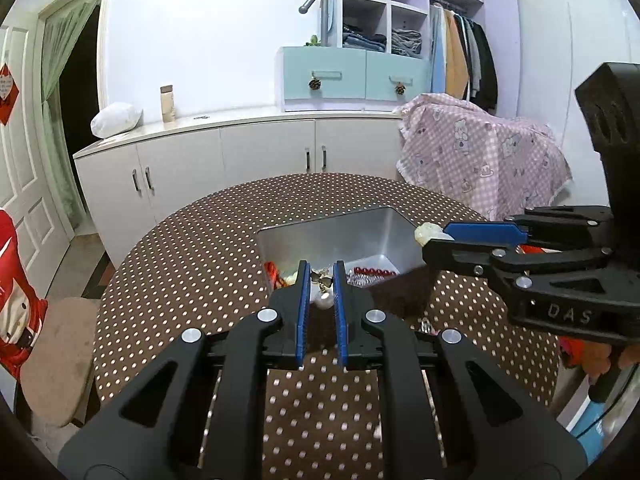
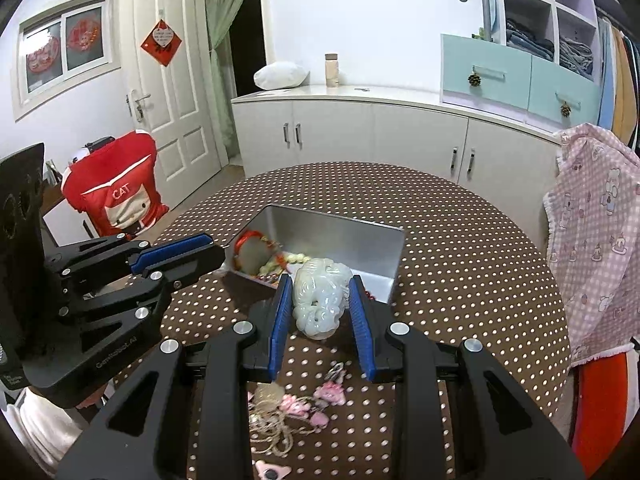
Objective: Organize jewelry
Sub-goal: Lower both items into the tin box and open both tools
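Observation:
A metal tin [image 1: 352,236] [image 2: 352,240] sits on the dotted round table and holds red beads [image 1: 374,271], a red bangle [image 2: 250,242] and other pieces. My left gripper [image 1: 321,276] is shut on a pearl earring [image 1: 323,300] just in front of the tin's near edge. My right gripper [image 2: 320,284] is shut on a pale jade pendant [image 2: 320,300] and holds it above the tin's near side. It shows in the left wrist view [image 1: 440,240] at the tin's right rim.
Pink ornaments [image 2: 330,394] and a tangle of cord [image 2: 272,428] lie on the brown dotted tablecloth [image 2: 460,280] below my right gripper. A chair with pink checked cloth [image 1: 480,152] stands right of the table. White cabinets [image 1: 240,152] are behind.

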A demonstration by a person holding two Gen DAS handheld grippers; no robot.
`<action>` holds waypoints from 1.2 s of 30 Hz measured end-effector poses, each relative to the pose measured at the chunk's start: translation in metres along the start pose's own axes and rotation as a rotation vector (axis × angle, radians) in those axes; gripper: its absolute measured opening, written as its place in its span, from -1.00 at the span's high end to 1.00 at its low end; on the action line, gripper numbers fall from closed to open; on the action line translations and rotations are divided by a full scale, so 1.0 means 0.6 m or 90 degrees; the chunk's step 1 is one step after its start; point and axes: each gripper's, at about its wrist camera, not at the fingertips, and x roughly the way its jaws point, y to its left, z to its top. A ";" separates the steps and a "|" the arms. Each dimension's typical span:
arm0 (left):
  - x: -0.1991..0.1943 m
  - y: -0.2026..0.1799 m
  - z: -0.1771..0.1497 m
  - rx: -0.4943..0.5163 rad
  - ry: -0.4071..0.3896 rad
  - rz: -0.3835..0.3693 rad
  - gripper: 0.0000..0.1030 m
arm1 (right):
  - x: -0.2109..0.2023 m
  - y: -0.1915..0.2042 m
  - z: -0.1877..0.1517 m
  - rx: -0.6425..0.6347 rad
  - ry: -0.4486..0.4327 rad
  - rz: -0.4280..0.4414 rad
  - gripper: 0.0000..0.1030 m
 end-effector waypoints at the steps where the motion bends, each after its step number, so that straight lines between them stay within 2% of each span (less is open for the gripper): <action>1: 0.007 -0.002 0.003 0.001 0.002 0.000 0.77 | 0.001 -0.003 0.002 0.001 0.000 0.000 0.48; 13: 0.048 0.008 0.021 -0.012 0.014 -0.015 0.74 | 0.035 -0.028 0.019 0.014 0.012 0.006 0.48; 14: 0.050 0.009 0.023 -0.014 0.016 -0.016 0.66 | 0.038 -0.030 0.020 0.014 0.014 0.007 0.48; 16: 0.052 0.014 0.023 -0.020 0.017 -0.018 0.37 | 0.046 -0.032 0.022 0.014 0.019 0.009 0.48; 17: 0.051 0.017 0.023 -0.024 0.011 -0.021 0.09 | 0.049 -0.032 0.022 0.013 0.021 0.011 0.48; 18: 0.048 0.019 0.023 -0.026 0.004 -0.023 0.00 | 0.053 -0.034 0.024 0.012 0.024 0.012 0.48; 23: 0.043 0.029 0.024 -0.031 -0.008 -0.017 0.00 | 0.076 -0.029 0.025 0.005 0.044 0.016 0.48; 36: 0.073 0.065 0.017 -0.060 0.035 -0.002 0.00 | 0.124 -0.012 0.031 -0.011 0.090 0.015 0.48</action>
